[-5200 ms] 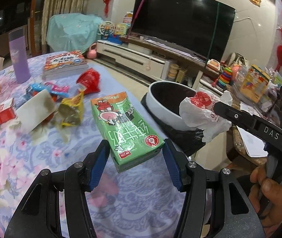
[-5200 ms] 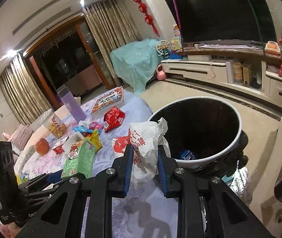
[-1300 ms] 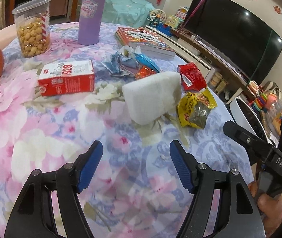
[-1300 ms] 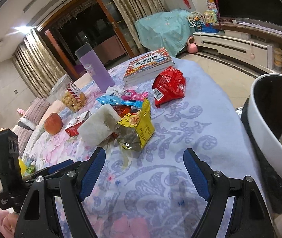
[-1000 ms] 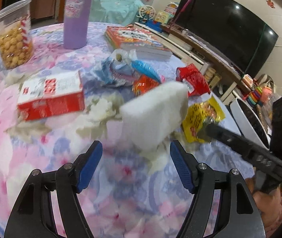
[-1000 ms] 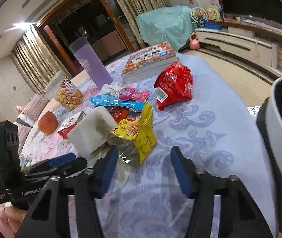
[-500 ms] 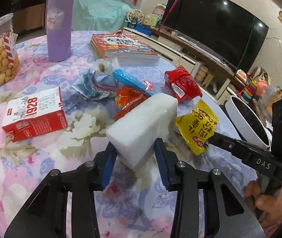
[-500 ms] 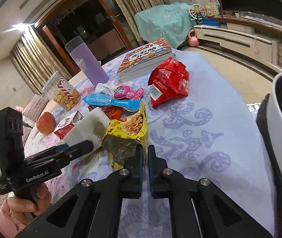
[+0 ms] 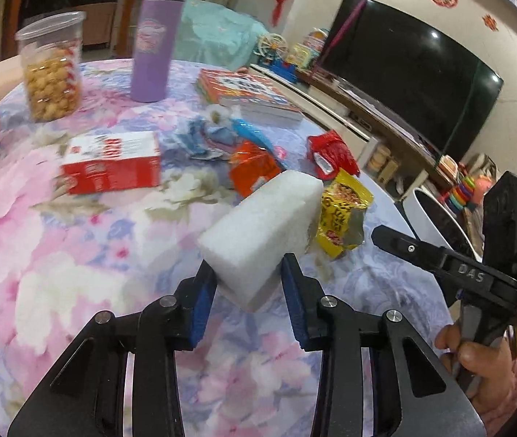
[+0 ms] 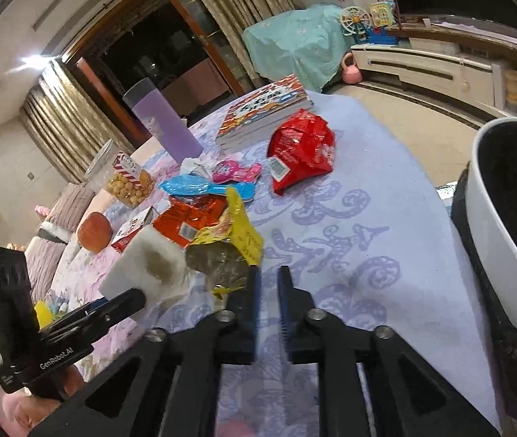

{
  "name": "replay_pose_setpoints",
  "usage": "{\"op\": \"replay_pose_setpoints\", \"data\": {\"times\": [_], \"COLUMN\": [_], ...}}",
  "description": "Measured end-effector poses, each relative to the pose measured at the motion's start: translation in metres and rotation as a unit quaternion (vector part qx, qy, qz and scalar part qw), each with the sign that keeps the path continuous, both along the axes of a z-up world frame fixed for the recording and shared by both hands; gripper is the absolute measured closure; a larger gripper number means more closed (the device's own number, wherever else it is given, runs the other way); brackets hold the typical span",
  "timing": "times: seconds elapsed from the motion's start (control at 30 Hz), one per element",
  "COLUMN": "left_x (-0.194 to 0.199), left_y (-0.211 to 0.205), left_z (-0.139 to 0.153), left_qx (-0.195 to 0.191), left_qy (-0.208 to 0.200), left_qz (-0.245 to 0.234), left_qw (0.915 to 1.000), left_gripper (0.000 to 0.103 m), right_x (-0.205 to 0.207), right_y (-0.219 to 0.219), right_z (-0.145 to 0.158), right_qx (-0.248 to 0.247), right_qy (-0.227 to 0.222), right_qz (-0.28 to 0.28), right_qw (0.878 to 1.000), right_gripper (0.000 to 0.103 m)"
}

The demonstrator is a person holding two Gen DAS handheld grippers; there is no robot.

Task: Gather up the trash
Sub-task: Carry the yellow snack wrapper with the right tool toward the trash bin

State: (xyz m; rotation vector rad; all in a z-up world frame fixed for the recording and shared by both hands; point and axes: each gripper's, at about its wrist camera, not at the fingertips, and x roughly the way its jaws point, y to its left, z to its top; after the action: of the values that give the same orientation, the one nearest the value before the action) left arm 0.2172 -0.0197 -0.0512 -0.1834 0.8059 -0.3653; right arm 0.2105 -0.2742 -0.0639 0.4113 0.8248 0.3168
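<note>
My left gripper [image 9: 247, 280] is shut on a white foam block [image 9: 262, 225] and holds its near end; the block also shows in the right wrist view [image 10: 145, 269] with a brown stain. My right gripper [image 10: 267, 284] is nearly shut; the crumpled end of a yellow snack wrapper [image 10: 233, 244] lies at its left fingertip, and I cannot tell whether it is gripped. That wrapper also shows in the left wrist view [image 9: 342, 218]. The white trash bin [image 10: 494, 240] stands at the right, off the table.
On the flowered tablecloth [image 9: 76, 291] lie a red crisp bag [image 10: 302, 149], an orange wrapper [image 10: 193, 218], blue and pink wrappers [image 10: 207, 185], a red carton [image 9: 111, 162], a book [image 10: 265, 109], a purple bottle [image 9: 152, 40], a snack jar [image 9: 51, 69] and an apple [image 10: 92, 231].
My left gripper closed on the foam block and lifted its end. My right gripper closed at the yellow wrapper's end, and now a small gap shows between its fingers.
</note>
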Motion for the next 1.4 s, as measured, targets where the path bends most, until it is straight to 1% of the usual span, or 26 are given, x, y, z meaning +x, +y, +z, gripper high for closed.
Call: {"op": "replay_pose_setpoints", "data": {"times": [0.03,0.17,0.2,0.23,0.3,0.37,0.4,0.43,0.47,0.5,0.57,0.63,0.8,1.0,1.17,1.4], "left_x": [-0.002,-0.008,-0.008,-0.009,-0.009,-0.011,-0.013,-0.013,-0.014,-0.014,-0.015,-0.017,-0.023,-0.029,-0.035,-0.041], "left_y": [0.004,0.01,0.011,0.013,0.014,0.017,0.018,0.018,0.018,0.017,0.015,0.01,-0.012,-0.042,-0.07,-0.105], "left_z": [-0.001,-0.004,-0.006,-0.008,-0.009,-0.009,-0.009,-0.009,-0.009,-0.009,-0.008,-0.006,0.001,0.008,0.014,0.021], "left_qx": [-0.003,-0.007,-0.007,-0.01,-0.012,-0.014,-0.014,-0.015,-0.014,-0.014,-0.013,-0.013,-0.012,-0.011,-0.01,-0.005], "left_qy": [0.002,0.007,0.01,0.013,0.016,0.016,0.016,0.017,0.017,0.017,0.015,0.014,0.007,0.003,-0.001,-0.006], "left_qz": [0.004,0.009,0.01,0.011,0.013,0.015,0.015,0.015,0.015,0.015,0.011,0.006,-0.015,-0.045,-0.072,-0.098], "left_qw": [1.0,0.9999,0.9999,0.9998,0.9997,0.9997,0.9996,0.9996,0.9996,0.9997,0.9997,0.9998,0.9998,0.9989,0.9973,0.9952], "left_gripper": [0.068,0.068,0.068,0.068,0.068,0.068,0.068,0.068,0.068,0.068,0.068,0.068,0.068,0.068,0.068,0.068], "right_x": [0.0,0.002,0.005,0.009,0.016,0.026,0.029,0.033,0.036,0.039,0.039,0.033,0.011,-0.021,-0.044,-0.068], "right_y": [0.003,0.013,0.017,0.022,0.03,0.041,0.044,0.046,0.047,0.047,0.043,0.04,0.025,-0.009,-0.035,-0.071], "right_z": [0.0,0.002,0.001,0.0,0.001,0.0,-0.001,-0.003,-0.006,-0.01,-0.013,-0.009,0.002,0.019,0.032,0.041], "right_qx": [0.003,0.021,0.022,0.019,0.009,-0.018,-0.025,-0.031,-0.036,-0.042,-0.038,-0.043,-0.032,-0.018,-0.016,-0.017], "right_qy": [-0.001,-0.008,-0.007,-0.004,-0.01,-0.011,-0.011,-0.008,-0.002,0.006,0.012,0.002,-0.014,-0.03,-0.042,-0.048], "right_qz": [0.004,0.012,0.014,0.014,0.019,0.024,0.025,0.027,0.028,0.028,0.027,0.024,0.017,-0.006,-0.029,-0.067], "right_qw": [1.0,1.0,1.0,1.0,1.0,0.999,0.999,0.999,0.999,0.999,0.999,0.999,0.999,0.999,0.999,0.996], "right_gripper": [0.063,0.034,0.013,0.004,0.004,0.006,0.012,0.029,0.041,0.06,0.061,0.061,0.062,0.062,0.062,0.062]}}
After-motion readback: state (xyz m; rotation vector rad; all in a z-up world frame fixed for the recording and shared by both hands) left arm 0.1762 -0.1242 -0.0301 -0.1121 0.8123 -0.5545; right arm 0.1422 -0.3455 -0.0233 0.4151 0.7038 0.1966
